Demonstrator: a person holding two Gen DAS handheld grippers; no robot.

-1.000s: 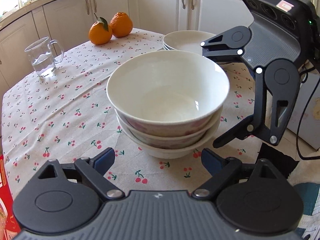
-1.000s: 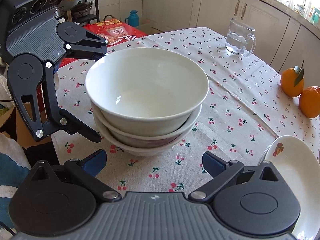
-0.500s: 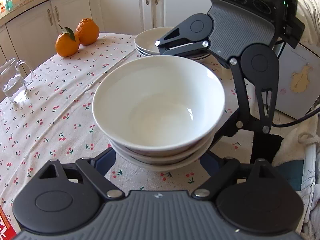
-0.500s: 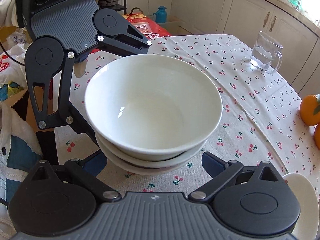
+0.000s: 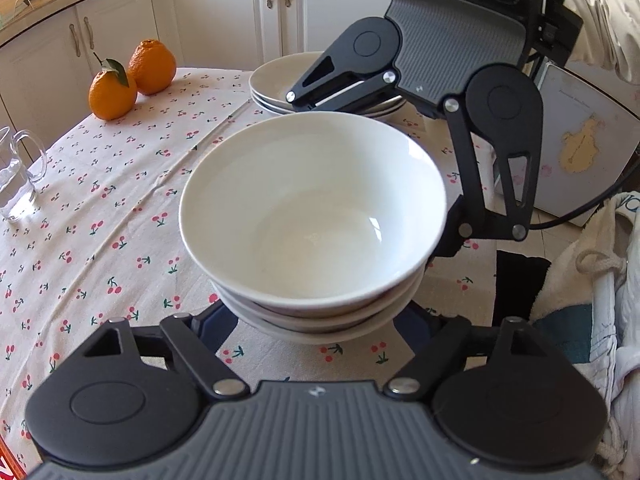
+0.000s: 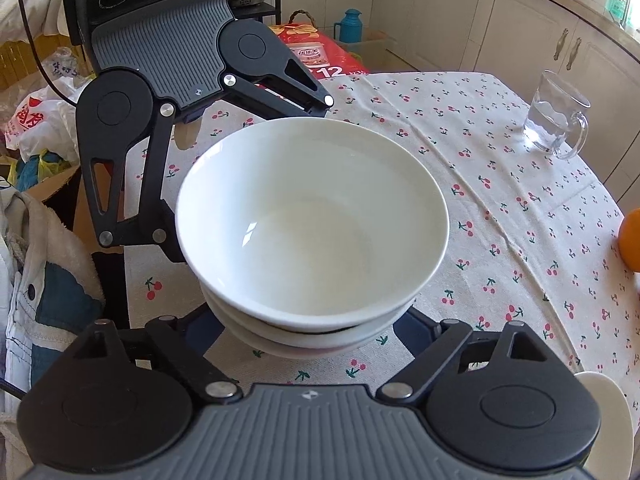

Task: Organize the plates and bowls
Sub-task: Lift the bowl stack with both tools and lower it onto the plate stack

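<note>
A stack of three white bowls (image 5: 316, 216) (image 6: 312, 220) stands on the cherry-print tablecloth (image 5: 100, 200). My left gripper (image 5: 316, 320) straddles its lower part from one side and my right gripper (image 6: 308, 328) from the opposite side. Both jaws are closing with the stack between them. The blue fingertips (image 5: 216, 324) (image 6: 412, 326) run under the bowls' sides, so contact is hidden. In the left wrist view a right gripper finger (image 5: 332, 84) reaches past the far rim. A stack of white plates (image 5: 276, 80) lies behind the bowls.
Two oranges (image 5: 132, 76) and a glass mug of water (image 5: 16, 184) (image 6: 556, 124) stand on the table. A plate rim (image 6: 612, 420) shows at the right gripper's side. A red box (image 6: 320, 56), bags and cloth lie off the table's edge.
Both grippers have closed in around the bowl stack, their jaws narrowing and wrists rolling. The fingertips, clear of the bowls before, now sit tucked under the stack's sides.
</note>
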